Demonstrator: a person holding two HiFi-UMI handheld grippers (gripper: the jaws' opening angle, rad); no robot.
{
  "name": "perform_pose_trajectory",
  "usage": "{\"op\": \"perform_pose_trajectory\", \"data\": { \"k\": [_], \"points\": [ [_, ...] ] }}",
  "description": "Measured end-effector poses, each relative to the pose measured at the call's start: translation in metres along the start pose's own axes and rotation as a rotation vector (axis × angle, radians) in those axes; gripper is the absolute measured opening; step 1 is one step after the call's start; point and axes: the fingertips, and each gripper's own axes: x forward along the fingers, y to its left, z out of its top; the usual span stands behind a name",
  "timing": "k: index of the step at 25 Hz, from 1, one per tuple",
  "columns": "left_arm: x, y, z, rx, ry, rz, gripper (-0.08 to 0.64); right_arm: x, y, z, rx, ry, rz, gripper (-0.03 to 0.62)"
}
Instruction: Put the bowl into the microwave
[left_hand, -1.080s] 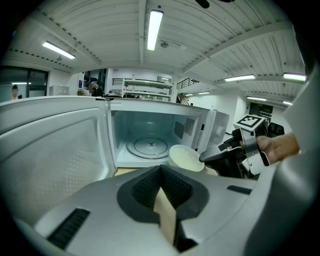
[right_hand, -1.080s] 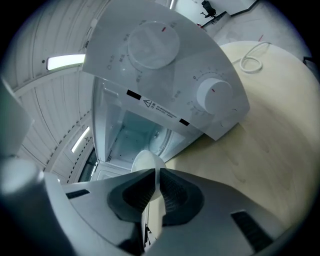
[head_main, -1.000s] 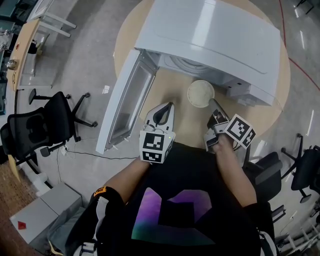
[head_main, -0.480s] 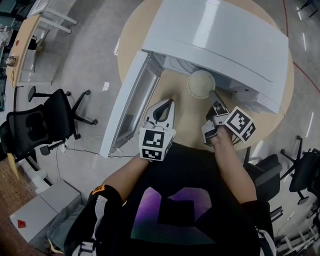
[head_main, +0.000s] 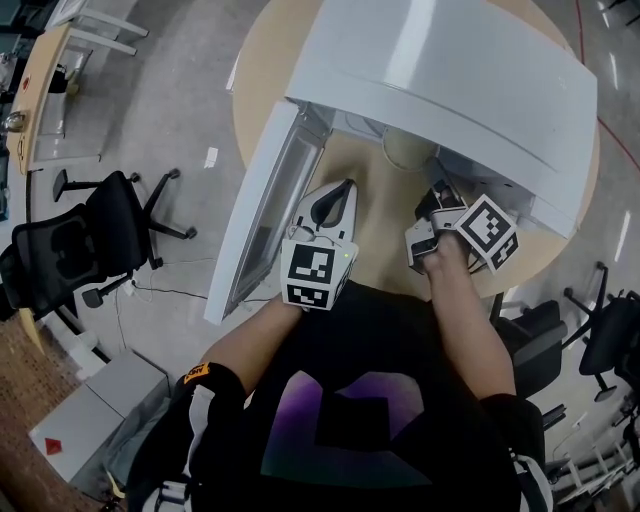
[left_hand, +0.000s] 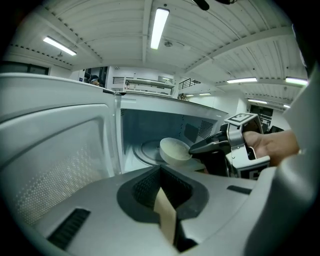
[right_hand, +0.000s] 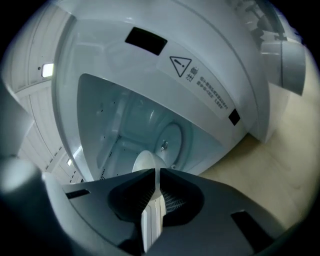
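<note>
A cream bowl (left_hand: 175, 149) hangs at the mouth of the white microwave (head_main: 450, 70), just over the edge of its glass turntable (right_hand: 170, 142). My right gripper (right_hand: 155, 172) is shut on the bowl's (right_hand: 146, 161) near rim. In the head view the microwave's top hides most of the bowl (head_main: 405, 152), and the right gripper (head_main: 438, 195) reaches under that top. My left gripper (head_main: 345, 188) hovers shut over the table in front of the cavity, left of the bowl, with nothing in it. The microwave door (head_main: 265, 215) stands swung open on the left.
The microwave sits on a round wooden table (head_main: 375, 215). A black office chair (head_main: 80, 240) stands on the floor at the left and another (head_main: 605, 340) at the right. A grey box (head_main: 85, 420) lies at lower left.
My right gripper has carried the bowl forward from in front of the microwave into its opening, so the top now covers most of it. The left gripper has barely moved.
</note>
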Motion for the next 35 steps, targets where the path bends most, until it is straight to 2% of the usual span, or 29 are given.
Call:
{"op": "perform_pose_trajectory", "data": {
  "k": [22,30,35],
  "points": [
    [0.024,0.007,0.011,-0.022,0.024,-0.051,0.046,0.045,-0.008,0.035,0.06,-0.173,-0.052,0.043],
    [0.02,0.005,0.011,-0.038,0.011,-0.057,0.046,0.052,0.001,0.038,0.024,-0.188,-0.011,0.044],
    [0.012,0.006,0.012,-0.051,-0.008,-0.061,0.046,0.046,-0.001,0.032,-0.021,-0.185,-0.04,0.046]
  ]
}}
